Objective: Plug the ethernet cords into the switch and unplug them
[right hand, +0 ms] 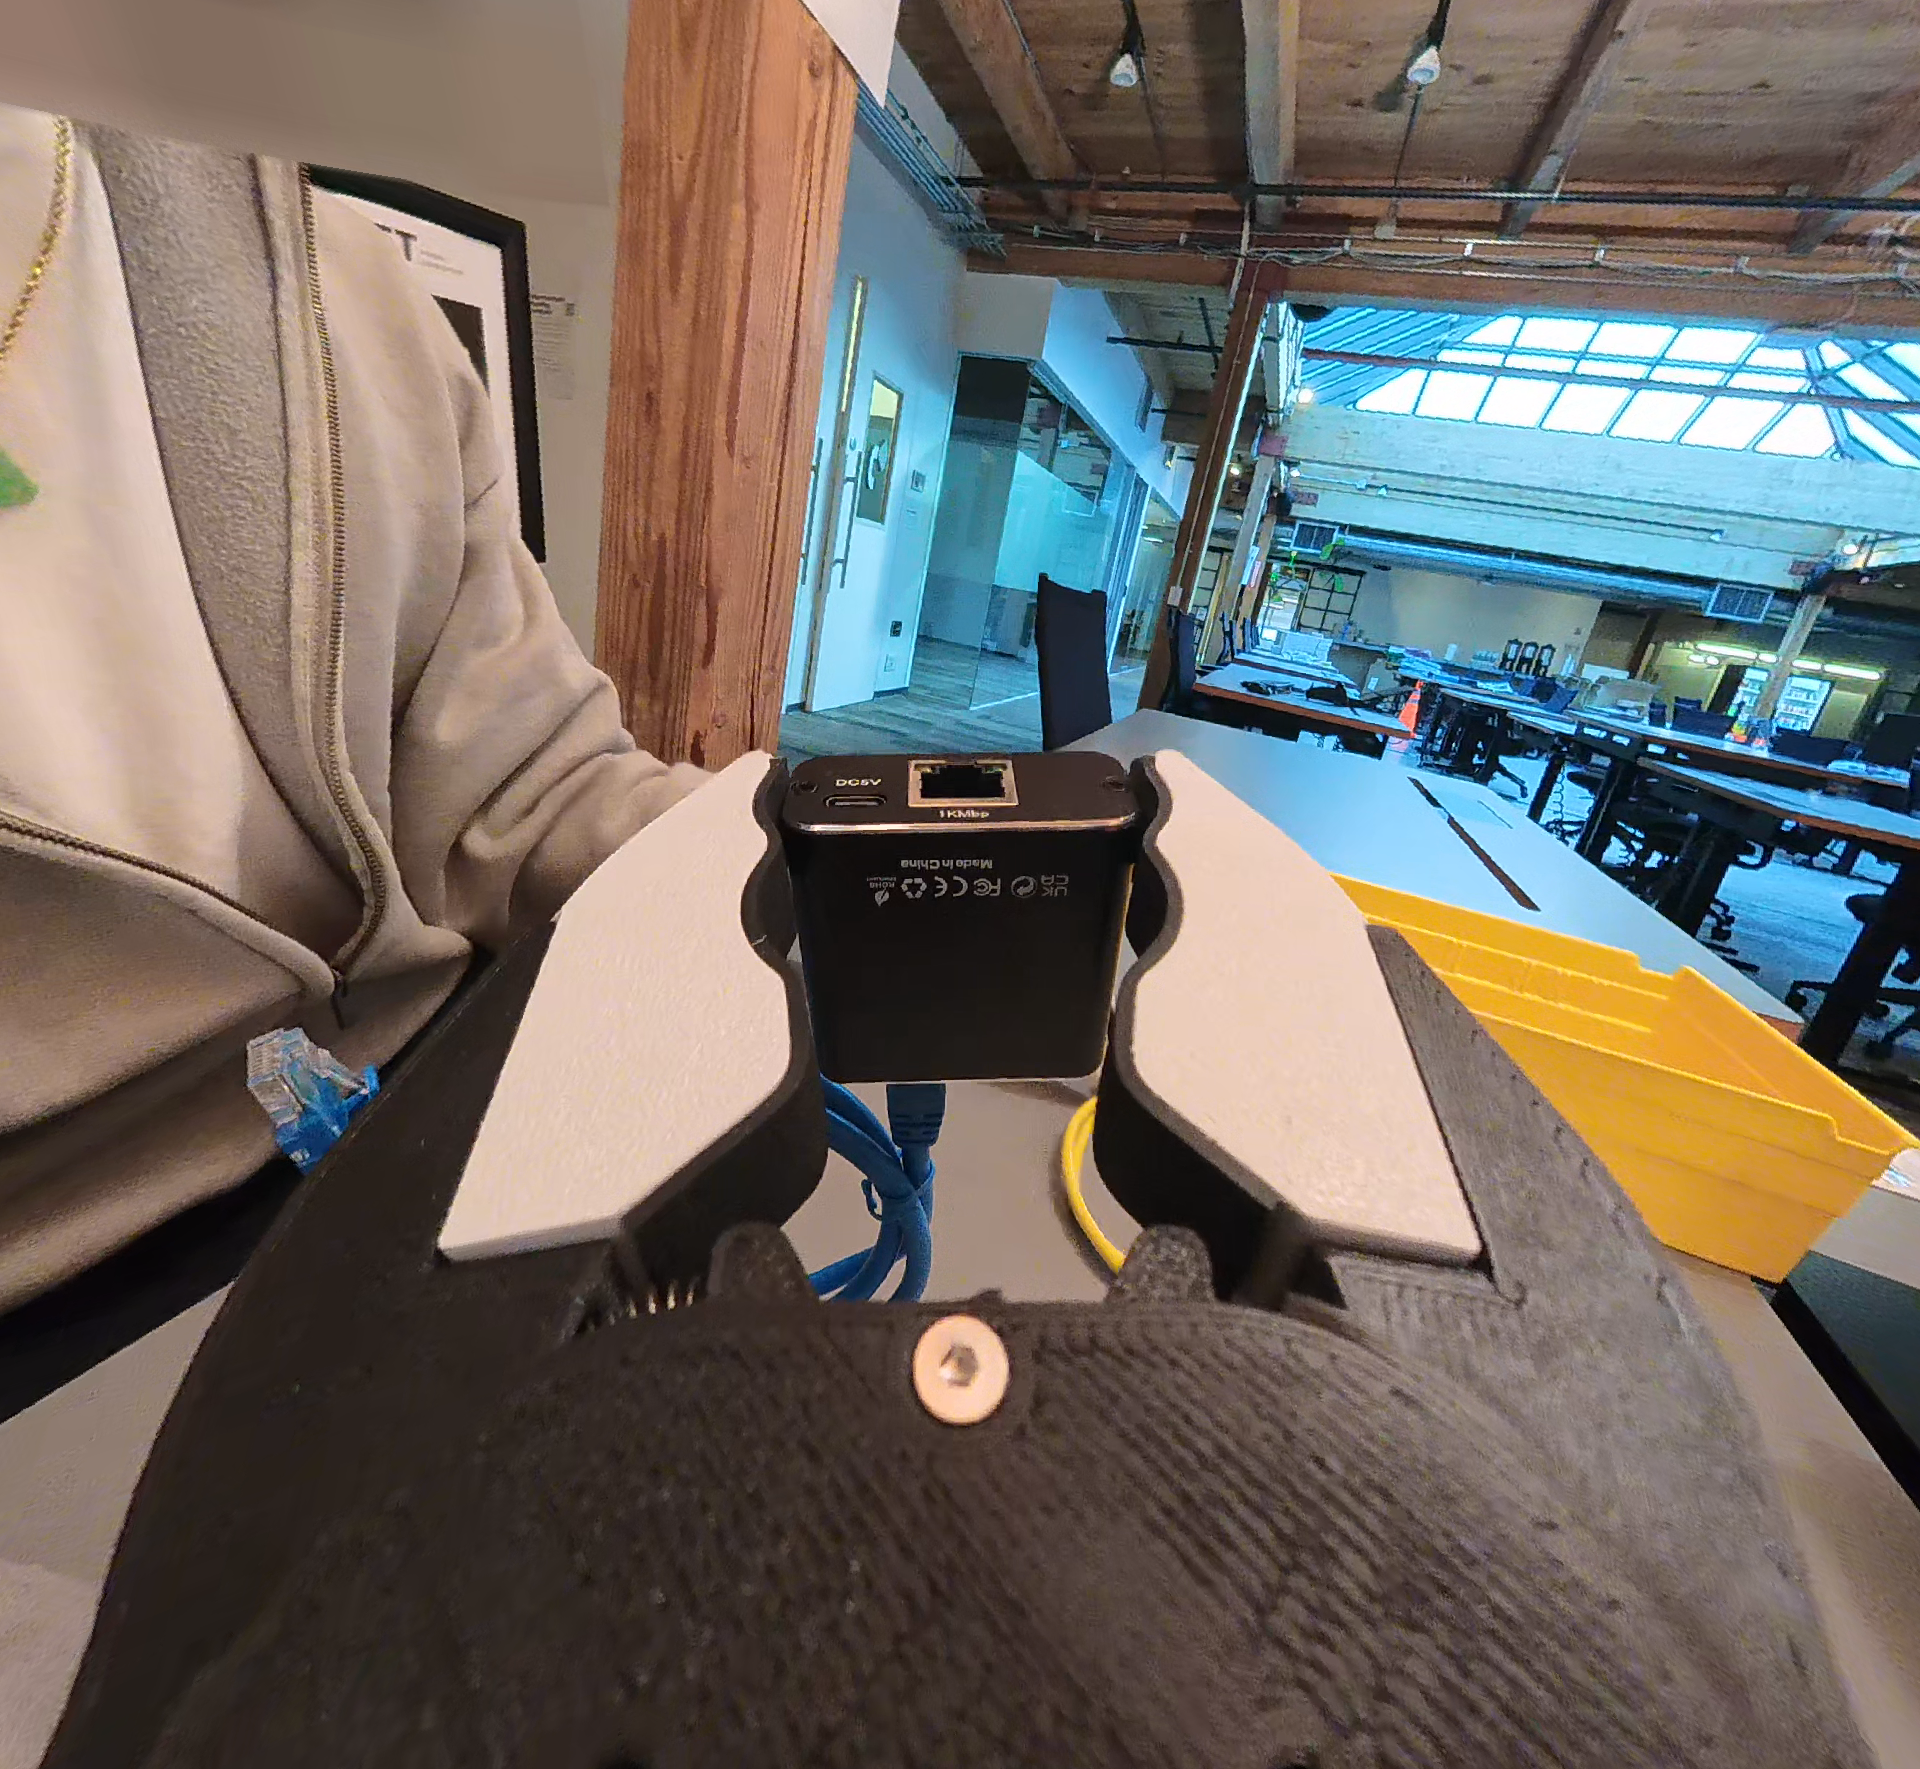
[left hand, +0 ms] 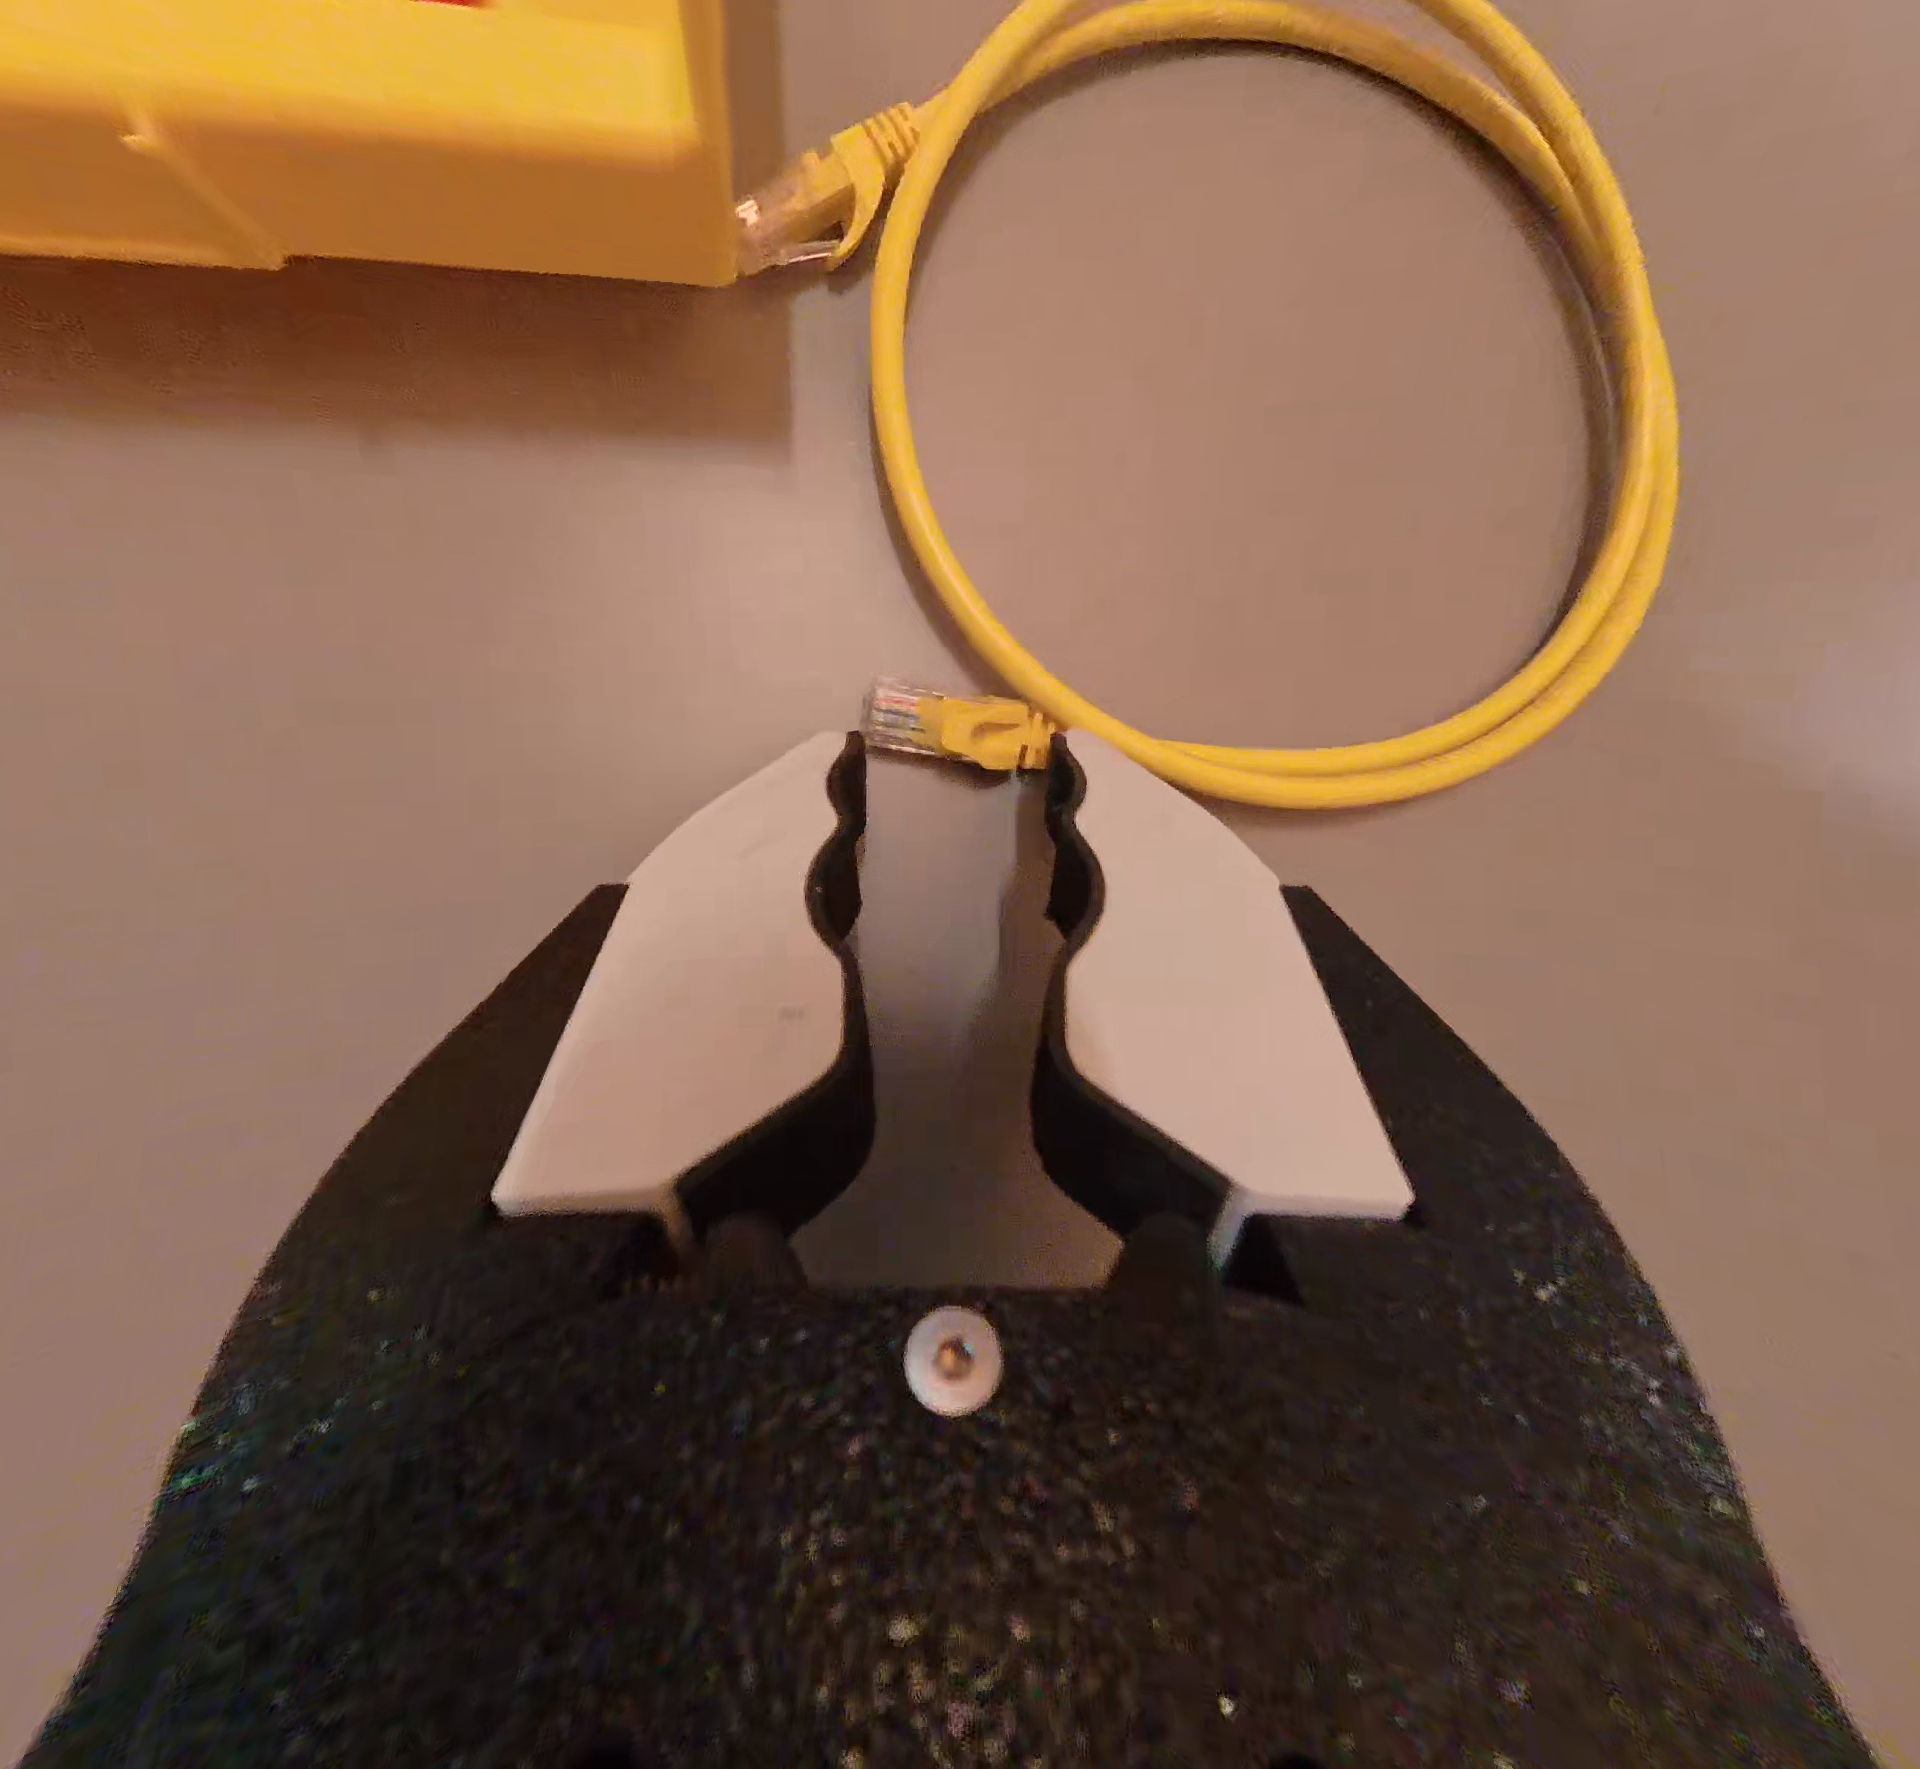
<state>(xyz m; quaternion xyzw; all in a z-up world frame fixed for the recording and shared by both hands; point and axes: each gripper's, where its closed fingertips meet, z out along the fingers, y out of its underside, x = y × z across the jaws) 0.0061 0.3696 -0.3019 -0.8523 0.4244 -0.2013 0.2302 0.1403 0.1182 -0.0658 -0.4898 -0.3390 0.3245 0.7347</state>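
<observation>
Yellow bin (left hand: pixel 343 130) beside coiled yellow cord (left hand: pixel 1455 369)

- The left gripper (left hand: pixel 956 745) had a rough, speckled black printed-plastic body, with smooth matt grey plates on its jaws.
- The yellow ethernet cord (left hand: pixel 1621 431) wore a smooth, slightly glossy jacket; its plug (left hand: pixel 896 720) was clear plastic.
- The yellow bin (left hand: pixel 416 161) at upper left was smooth moulded plastic.
- The counter (left hand: pixel 416 680) looked matt and even.
- The switch (right hand: pixel 956 950) had a satin black casing.
- The post (right hand: pixel 727 369) was grained wood.
</observation>
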